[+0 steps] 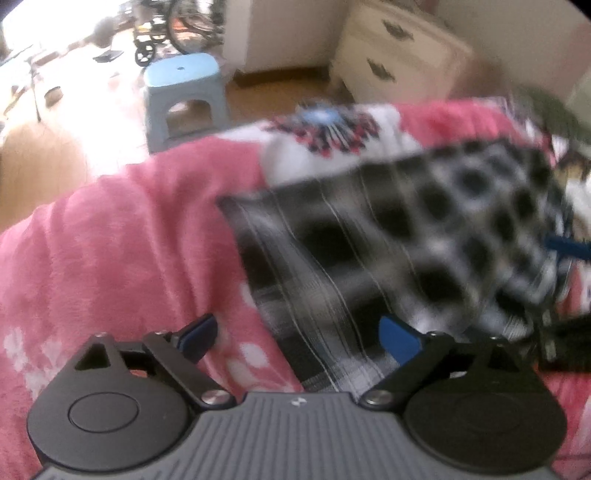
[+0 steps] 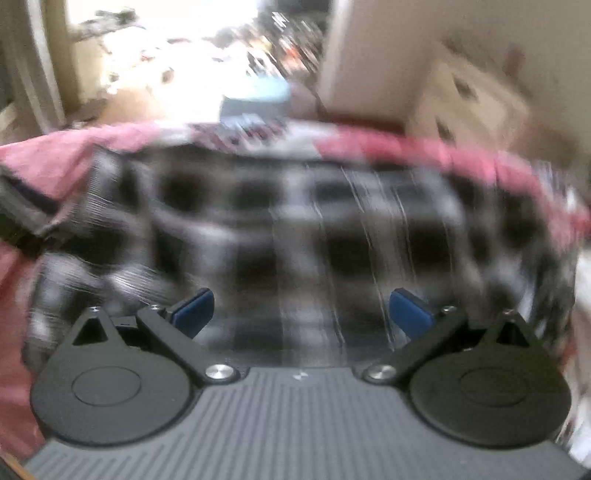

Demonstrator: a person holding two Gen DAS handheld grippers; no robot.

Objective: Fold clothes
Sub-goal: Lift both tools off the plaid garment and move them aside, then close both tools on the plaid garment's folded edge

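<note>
A black-and-white checked garment lies on a pink blanket, blurred by motion. My left gripper is open just above the garment's near left edge, with nothing between its blue pads. The other gripper's blue fingertip pokes in at the right edge of the left wrist view. In the right wrist view the checked garment fills the middle. My right gripper hangs open over the garment, holding nothing. Beyond it lies a white garment with a red and blue print.
A light blue plastic stool stands on the wooden floor past the bed's far edge. A cream drawer chest stands at the back right. Bicycles are parked in the bright area behind. More clothes lie at the right.
</note>
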